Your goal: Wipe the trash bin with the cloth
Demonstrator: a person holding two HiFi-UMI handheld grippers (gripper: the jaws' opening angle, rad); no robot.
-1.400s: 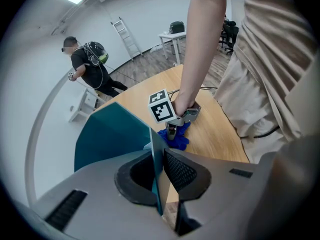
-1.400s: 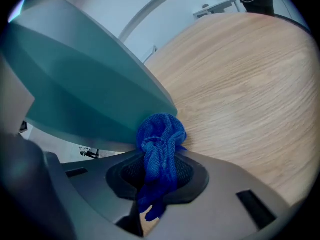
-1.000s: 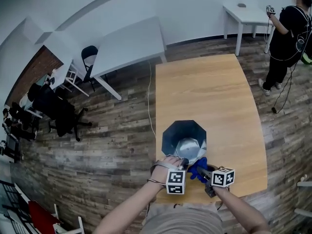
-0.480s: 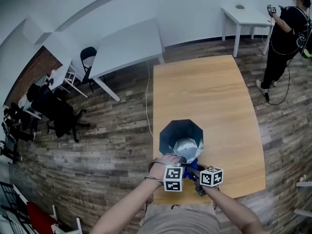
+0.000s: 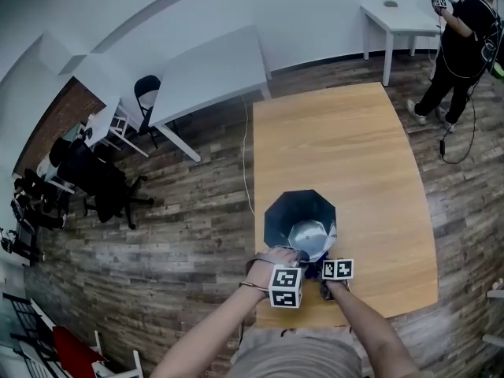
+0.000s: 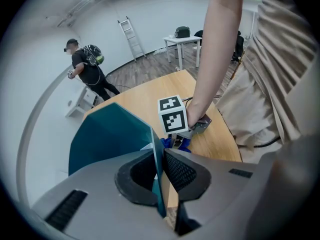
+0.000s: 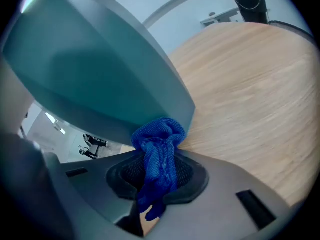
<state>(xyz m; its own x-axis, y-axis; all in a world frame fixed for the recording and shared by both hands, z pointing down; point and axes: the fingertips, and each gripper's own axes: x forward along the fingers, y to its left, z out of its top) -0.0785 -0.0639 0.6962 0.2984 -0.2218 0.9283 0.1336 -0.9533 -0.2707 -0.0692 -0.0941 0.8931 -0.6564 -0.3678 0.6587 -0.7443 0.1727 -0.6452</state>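
Observation:
A dark teal octagonal trash bin (image 5: 299, 219) stands near the front edge of the wooden table (image 5: 339, 148). My left gripper (image 5: 290, 263) is shut on the bin's near rim (image 6: 156, 154), one jaw inside and one outside the thin wall. My right gripper (image 5: 324, 277) is shut on the blue cloth (image 7: 157, 156), whose bunched end presses against the bin's outer wall (image 7: 100, 69) low down, close to the tabletop. In the left gripper view the cloth (image 6: 181, 143) shows under the right gripper's marker cube.
Bare wood of the table (image 7: 250, 84) stretches beyond the bin. A person (image 5: 465, 46) stands at the far right by a small white table (image 5: 398, 22). A larger white table (image 5: 209, 73) and black chairs (image 5: 94, 183) are on the left of the wooden floor.
My right gripper has come down with the cloth along the bin's near side, from beside the rim to low by the tabletop. My left gripper has stayed on the rim.

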